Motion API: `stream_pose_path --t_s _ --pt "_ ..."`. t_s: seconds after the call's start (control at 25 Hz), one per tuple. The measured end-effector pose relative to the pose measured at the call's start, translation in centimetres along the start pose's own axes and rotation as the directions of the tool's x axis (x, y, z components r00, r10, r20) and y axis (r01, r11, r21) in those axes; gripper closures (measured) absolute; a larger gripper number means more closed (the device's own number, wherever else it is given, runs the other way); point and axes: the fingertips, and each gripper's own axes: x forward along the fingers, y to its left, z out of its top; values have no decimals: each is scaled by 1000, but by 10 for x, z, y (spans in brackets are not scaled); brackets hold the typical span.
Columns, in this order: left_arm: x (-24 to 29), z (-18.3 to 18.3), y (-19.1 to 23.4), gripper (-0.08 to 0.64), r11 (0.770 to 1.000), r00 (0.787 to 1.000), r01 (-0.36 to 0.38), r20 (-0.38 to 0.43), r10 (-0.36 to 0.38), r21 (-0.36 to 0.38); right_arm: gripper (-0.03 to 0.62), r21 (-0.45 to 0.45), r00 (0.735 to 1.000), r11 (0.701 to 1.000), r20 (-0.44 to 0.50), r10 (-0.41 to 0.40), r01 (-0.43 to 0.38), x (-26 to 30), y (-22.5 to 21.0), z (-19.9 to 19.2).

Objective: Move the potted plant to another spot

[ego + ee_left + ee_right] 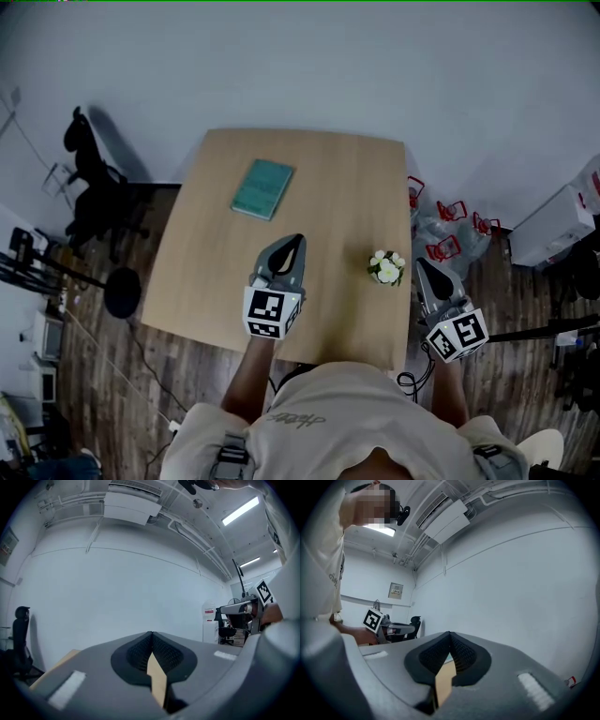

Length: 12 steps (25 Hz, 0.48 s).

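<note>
A small potted plant (386,268) with white flowers stands near the right edge of the wooden table (197,234). My left gripper (295,241) hovers over the table's middle front, to the left of the plant, its jaws shut with nothing between them (151,639). My right gripper (421,265) hangs just right of the plant, beyond the table's right edge, also shut and empty (450,639). Neither gripper touches the plant. Both gripper views look level at the white wall, and the plant is not seen in them.
A teal book (262,188) lies on the table's far left part. Red-handled items (450,230) and a white box (555,225) sit on the floor to the right. A black office chair (94,187) and stands occupy the left floor.
</note>
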Motion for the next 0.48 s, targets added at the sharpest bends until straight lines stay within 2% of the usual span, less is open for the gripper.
stream_pose_path --t_s 0.24,0.48 --pt "-5 -5 -7 543 1000 1000 9 -21 -9 10 591 -10 1000 1000 -5 14 -14 0 8 2" --pt "-3 1 -22 543 999 999 48 -18 -47 25 591 -17 1000 1000 5 -4 4 -11 8 5"
